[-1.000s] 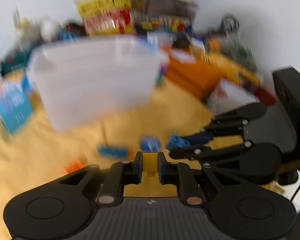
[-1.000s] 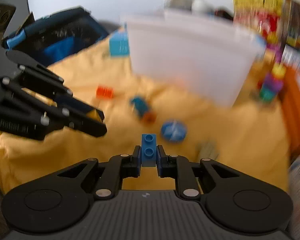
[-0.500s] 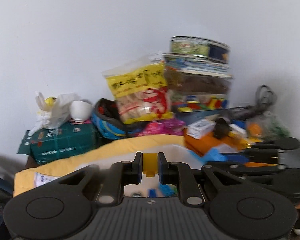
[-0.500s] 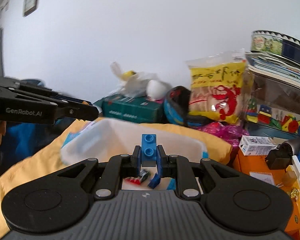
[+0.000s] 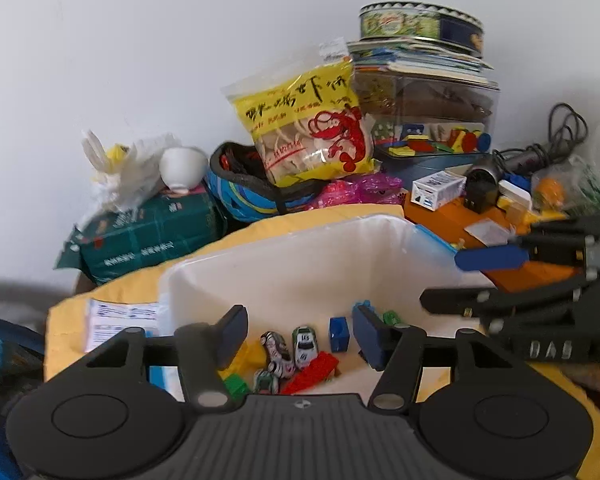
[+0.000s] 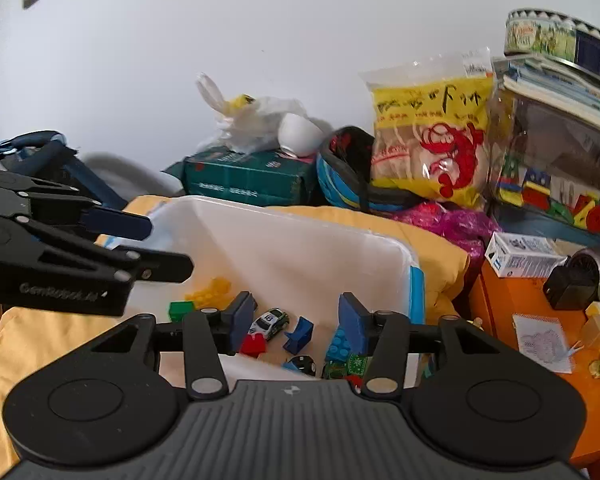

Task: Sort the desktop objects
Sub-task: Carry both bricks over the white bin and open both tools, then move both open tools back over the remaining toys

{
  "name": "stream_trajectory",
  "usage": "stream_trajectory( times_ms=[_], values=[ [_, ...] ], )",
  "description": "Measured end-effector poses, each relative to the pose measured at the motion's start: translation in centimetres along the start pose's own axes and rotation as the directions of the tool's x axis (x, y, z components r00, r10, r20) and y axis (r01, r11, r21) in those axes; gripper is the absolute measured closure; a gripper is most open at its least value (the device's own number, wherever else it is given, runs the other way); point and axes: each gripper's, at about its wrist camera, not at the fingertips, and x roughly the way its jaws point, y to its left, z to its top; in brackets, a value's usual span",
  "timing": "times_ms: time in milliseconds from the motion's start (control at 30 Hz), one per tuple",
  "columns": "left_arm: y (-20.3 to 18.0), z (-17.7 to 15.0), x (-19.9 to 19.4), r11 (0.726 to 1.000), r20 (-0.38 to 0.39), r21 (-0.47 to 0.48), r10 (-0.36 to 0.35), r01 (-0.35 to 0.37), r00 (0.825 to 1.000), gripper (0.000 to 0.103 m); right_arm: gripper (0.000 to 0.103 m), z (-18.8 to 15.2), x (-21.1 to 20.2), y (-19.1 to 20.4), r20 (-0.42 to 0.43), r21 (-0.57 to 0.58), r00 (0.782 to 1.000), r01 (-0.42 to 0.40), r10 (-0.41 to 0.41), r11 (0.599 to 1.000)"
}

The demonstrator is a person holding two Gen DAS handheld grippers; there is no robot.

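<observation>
Backdrop: pale wall behind a crowded tabletop draped in yellow cloth (image 5: 332, 216); a snack bag (image 5: 304, 120), a green box (image 5: 148, 232) and a clear case of coloured pieces (image 6: 556, 184) are stacked along the back.

Bin: the white plastic bin (image 5: 300, 264) sits on the cloth, directly beneath both tools; its near wall is partly hidden by them.

Contents: toy cars (image 5: 304, 340), a red brick (image 5: 312, 372), a yellow brick (image 6: 212, 288), a green brick (image 6: 180, 310) and blue bricks (image 6: 300, 334) are seen lying loose on the bin floor — the sorted things are inside it.

Left tool: the left tool (image 5: 296, 332) is held over the bin with its jaws spread wide; they have just been opening, and nothing is seen between the pads.

Right tool: the right tool (image 6: 296, 320) is likewise spread, having just been opening; no piece is gripped — the blue bricks below lie clear of its pads.

Step in hand: release over the bin, judged to be complete or nearly so.

Done well by: the jaws being kept apart until both tools are lifted clear of the rim; the two tools being drawn back on separate sides, since they hang close together.

Risk: the bin wall could be clipped on the way out; a brick could bounce off the pile.
</observation>
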Motion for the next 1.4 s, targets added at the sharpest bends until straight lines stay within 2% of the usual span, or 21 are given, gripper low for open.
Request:
stream_trajectory(
  times_ms=[100, 200, 300, 433, 533, 633, 733, 833, 1033, 1233, 1267, 1333, 1400],
  values=[
    [-0.4, -1.3, -2.5, 1.000, 0.012, -0.008, -0.026, 0.026, 1.000, 0.033, 0.049, -0.5, -1.8, 0.2, 0.019, 0.006, 0.999, -0.035, 0.035, 0.999],
    [-1.1, -3.8, -4.7, 0.996, -0.005, -0.040, -0.080, 0.079, 0.997, 0.033, 0.034, -1.6, -4.2, 0.8, 0.042, 0.001, 0.997, -0.069, 0.069, 0.998],
    [-1.9, -6.8, -5.6, 0.995, -0.030, -0.084, -0.050, 0.047, 0.998, 0.033, 0.027, -3.4, -5.8, 1.8, 0.050, -0.028, 0.994, -0.098, 0.099, 0.995],
    [-2.0, -10.5, -5.7, 0.989, -0.097, -0.146, -0.036, 0.022, 0.995, 0.033, 0.016, -6.6, -6.8, 3.4, 0.036, -0.041, 0.995, -0.091, 0.093, 0.995],
    [-2.1, -12.9, -5.7, 0.987, -0.115, -0.159, -0.014, -0.005, 0.993, 0.033, 0.015, -8.9, -6.5, 4.1, -0.019, -0.006, 0.996, -0.082, 0.082, 0.997],
    [-2.9, -14.3, -5.5, 0.996, -0.148, -0.085, 0.029, -0.042, 0.989, 0.033, 0.015, -10.6, -6.1, 4.5, -0.062, 0.038, 0.993, -0.096, 0.098, 0.995],
    [-3.7, -14.7, -5.6, 1.000, -0.164, -0.027, 0.011, -0.016, 0.986, 0.033, 0.015, -11.7, -6.2, 4.9, -0.093, 0.044, 0.990, -0.106, 0.110, 0.993],
    [-4.3, -14.6, -5.9, 1.000, -0.143, -0.026, -0.020, 0.017, 0.989, 0.033, 0.016, -12.4, -5.7, 4.7, -0.167, 0.124, 0.973, -0.140, 0.160, 0.982],
    [-4.5, -14.5, -5.4, 0.998, -0.158, -0.043, -0.041, 0.034, 0.987, 0.033, 0.017, -13.5, -6.4, 6.1, -0.187, 0.071, 0.970, -0.141, 0.152, 0.987],
    [-3.5, -14.8, -4.3, 0.999, -0.197, -0.043, -0.008, 0.000, 0.980, 0.033, 0.018, -13.6, -6.1, 5.9, -0.197, 0.070, 0.973, -0.110, 0.122, 0.992],
    [-3.3, -14.9, -4.1, 0.999, -0.205, -0.041, 0.001, -0.010, 0.979, 0.033, 0.019, -13.7, -5.9, 5.8, -0.209, 0.070, 0.971, -0.104, 0.117, 0.992],
    [-2.8, -15.0, -3.4, 0.999, -0.229, -0.036, 0.017, -0.026, 0.973, 0.033, 0.030, -13.9, -5.5, 5.6, -0.233, 0.077, 0.965, -0.102, 0.117, 0.992],
    [-2.4, -15.0, -2.9, 0.999, -0.243, -0.030, 0.035, -0.044, 0.969, 0.034, 0.035, -14.1, -5.4, 5.4, -0.253, 0.093, 0.960, -0.101, 0.122, 0.991]
  ],
)
